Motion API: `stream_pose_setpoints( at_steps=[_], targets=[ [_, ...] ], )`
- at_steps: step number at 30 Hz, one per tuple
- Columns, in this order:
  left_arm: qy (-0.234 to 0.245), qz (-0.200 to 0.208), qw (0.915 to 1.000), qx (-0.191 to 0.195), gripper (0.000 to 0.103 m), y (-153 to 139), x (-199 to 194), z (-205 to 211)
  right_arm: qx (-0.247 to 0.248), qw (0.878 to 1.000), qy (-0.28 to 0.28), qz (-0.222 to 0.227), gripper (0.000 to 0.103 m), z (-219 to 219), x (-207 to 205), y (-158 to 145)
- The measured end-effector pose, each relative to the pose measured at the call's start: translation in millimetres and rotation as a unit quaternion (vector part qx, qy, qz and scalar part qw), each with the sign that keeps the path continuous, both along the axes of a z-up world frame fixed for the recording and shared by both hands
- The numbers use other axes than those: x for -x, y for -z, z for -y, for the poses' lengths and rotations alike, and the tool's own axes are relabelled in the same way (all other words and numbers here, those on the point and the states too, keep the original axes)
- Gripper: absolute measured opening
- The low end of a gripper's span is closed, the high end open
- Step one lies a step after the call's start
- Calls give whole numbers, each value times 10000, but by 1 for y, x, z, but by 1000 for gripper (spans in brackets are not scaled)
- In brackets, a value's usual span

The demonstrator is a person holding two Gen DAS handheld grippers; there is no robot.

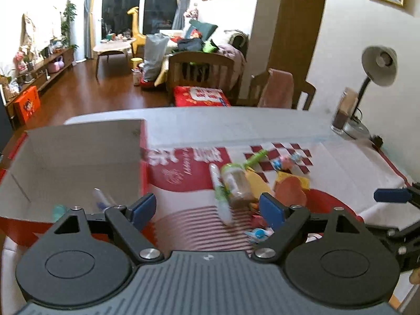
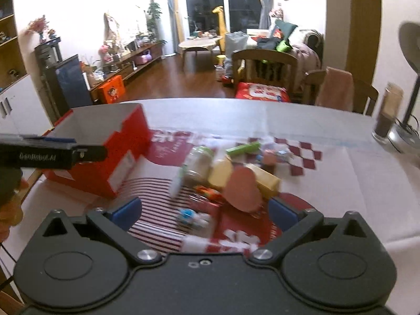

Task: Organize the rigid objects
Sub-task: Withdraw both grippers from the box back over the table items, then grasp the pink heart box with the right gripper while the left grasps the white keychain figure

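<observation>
Left gripper (image 1: 207,208): released, nothing between its jaws. Right gripper (image 2: 206,211): released, also empty. Red box (image 2: 105,157): stands on the surface (image 2: 328,183) at the left, top open, a pen (image 1: 103,198) lying inside. Pile at centre: jar (image 2: 198,165) on its side, touching a yellow block (image 2: 221,172); pink heart (image 2: 242,190) in front; green tube (image 2: 242,148) behind.

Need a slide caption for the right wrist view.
Open right gripper above a toy pile led by a pink heart, red box to its left.
</observation>
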State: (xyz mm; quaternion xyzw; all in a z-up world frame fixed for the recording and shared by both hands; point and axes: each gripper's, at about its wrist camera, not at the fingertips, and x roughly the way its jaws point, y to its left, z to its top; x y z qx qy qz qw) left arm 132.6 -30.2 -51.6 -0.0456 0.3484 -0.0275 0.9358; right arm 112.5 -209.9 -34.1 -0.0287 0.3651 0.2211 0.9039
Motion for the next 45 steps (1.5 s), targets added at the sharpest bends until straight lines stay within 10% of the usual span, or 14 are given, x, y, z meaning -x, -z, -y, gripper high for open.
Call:
stream_pose_setpoints(
  at_steps=[31,45],
  targets=[
    [-40,-788,9957,-481,86,117,-46,114,326,9989,-192,-285,98,41,-80,59],
    [-196,-965,9939,-490,85,135,-60,118,204,9956,-167,-900,71,20,-120,96]
  ],
)
